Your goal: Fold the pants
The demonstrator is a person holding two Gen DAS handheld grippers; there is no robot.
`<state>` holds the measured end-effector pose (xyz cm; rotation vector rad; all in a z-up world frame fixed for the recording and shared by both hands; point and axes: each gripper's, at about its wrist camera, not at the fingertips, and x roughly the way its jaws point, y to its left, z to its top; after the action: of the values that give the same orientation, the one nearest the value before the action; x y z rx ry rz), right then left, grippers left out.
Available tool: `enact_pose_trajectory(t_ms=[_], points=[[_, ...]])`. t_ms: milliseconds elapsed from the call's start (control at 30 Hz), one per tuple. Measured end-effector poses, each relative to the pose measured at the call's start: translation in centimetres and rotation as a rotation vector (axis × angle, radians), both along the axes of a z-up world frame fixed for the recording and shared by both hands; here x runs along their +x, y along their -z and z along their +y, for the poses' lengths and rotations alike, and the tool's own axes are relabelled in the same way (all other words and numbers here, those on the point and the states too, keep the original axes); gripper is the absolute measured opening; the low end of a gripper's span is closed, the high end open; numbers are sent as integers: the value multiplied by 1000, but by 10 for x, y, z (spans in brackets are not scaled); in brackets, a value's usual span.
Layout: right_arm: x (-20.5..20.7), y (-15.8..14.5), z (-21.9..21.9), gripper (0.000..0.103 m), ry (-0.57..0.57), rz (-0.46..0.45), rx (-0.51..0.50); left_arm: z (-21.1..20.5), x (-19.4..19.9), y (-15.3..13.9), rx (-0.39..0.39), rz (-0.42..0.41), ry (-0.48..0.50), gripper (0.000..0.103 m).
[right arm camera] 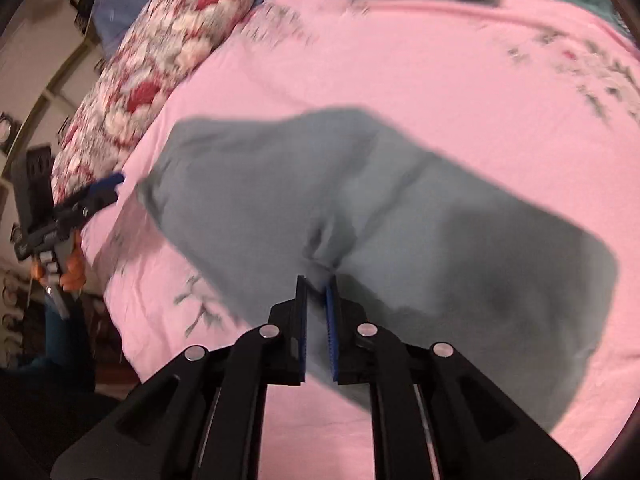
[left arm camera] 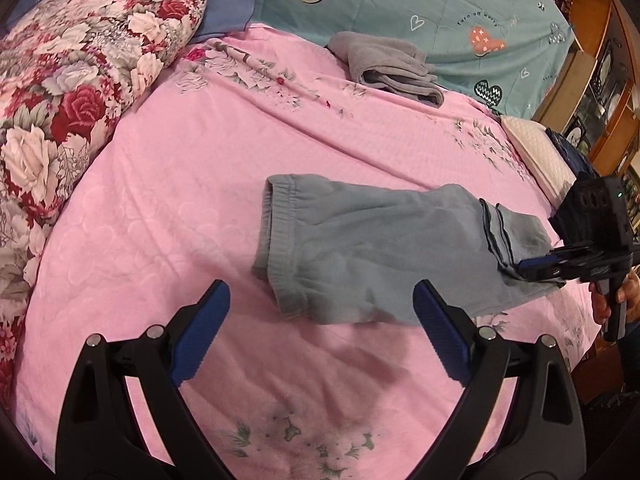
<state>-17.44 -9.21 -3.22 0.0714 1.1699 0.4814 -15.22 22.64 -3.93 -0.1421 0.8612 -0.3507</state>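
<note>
Grey-blue pants (left arm camera: 360, 240) lie folded lengthwise on the pink bedsheet (left arm camera: 180, 180), with the elastic waistband (left arm camera: 276, 240) toward the left. My left gripper (left arm camera: 322, 286) hovers open just in front of the waistband end, with nothing between its fingers. At the right, my right gripper (left arm camera: 520, 268) is clamped on the hem end of the legs, which is lifted off the sheet. The blurred right wrist view shows the pants (right arm camera: 280, 184) puckered where my right gripper (right arm camera: 317, 278) pinches them. My left gripper (right arm camera: 110, 188) is at that view's left edge.
A floral quilt roll (left arm camera: 72, 92) lies along the left of the bed. A folded grey garment (left arm camera: 392, 68) sits at the back, in front of a teal blanket (left arm camera: 440, 8). A white pillow (left arm camera: 536, 152) and a wooden cabinet (left arm camera: 600, 80) stand at the right. A hand (left arm camera: 608, 300) holds the right gripper.
</note>
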Motion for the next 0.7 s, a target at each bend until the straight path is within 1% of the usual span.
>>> enact_pose_trajectory(t_ms=[33, 67, 100, 133, 167, 200, 233, 267, 300, 333, 367, 433, 467, 500, 533, 600, 633, 700], points=[[-1, -3, 0, 27, -16, 22, 62, 1, 0, 0, -11, 1, -4, 94], [-2, -11, -4, 48, -6, 4, 115, 2, 1, -1, -20, -1, -5, 94], [-3, -23, -12, 54, 25, -51, 157, 2, 0, -2, -28, -4, -5, 94], [-3, -34, -21, 54, 42, -91, 206, 2, 1, -2, -32, -5, -7, 94], [-3, -38, -26, 54, 55, -98, 245, 2, 1, -2, -37, -4, -9, 94], [-1, -38, -34, 54, 84, -88, 282, 2, 1, -3, -44, 1, -13, 94], [2, -34, -39, 54, 110, -67, 296, 2, 1, -3, -49, 4, -17, 94], [3, -26, -42, 54, 124, -40, 282, 3, 1, -3, -55, 11, -24, 94], [4, -14, -39, 54, 133, -7, 205, 5, 1, -3, -59, 17, -32, 94], [4, -3, -36, 54, 139, 11, 100, 9, 0, -3, -73, 31, -48, 94], [1, 2, -27, 53, 118, -3, -13, 12, 0, -4, -89, 44, -60, 94], [-6, -10, -1, 53, 18, -94, -114, 22, 0, -3, -140, 87, -92, 94], [-10, -18, 15, 53, -41, -145, -140, 26, 0, -3, -164, 105, -112, 94], [-16, -29, 39, 53, -134, -215, -166, 29, 0, -2, -184, 120, -127, 94], [-21, -34, 60, 54, -212, -265, -194, 32, 0, -1, -214, 140, -145, 94], [-27, -33, 105, 54, -359, -331, -257, 37, -1, 1, -266, 177, -173, 94], [-26, -26, 125, 54, -420, -336, -276, 38, -2, 4, -296, 199, -187, 94], [-17, -8, 157, 53, -499, -316, -317, 38, -4, 7, -344, 223, -191, 94]])
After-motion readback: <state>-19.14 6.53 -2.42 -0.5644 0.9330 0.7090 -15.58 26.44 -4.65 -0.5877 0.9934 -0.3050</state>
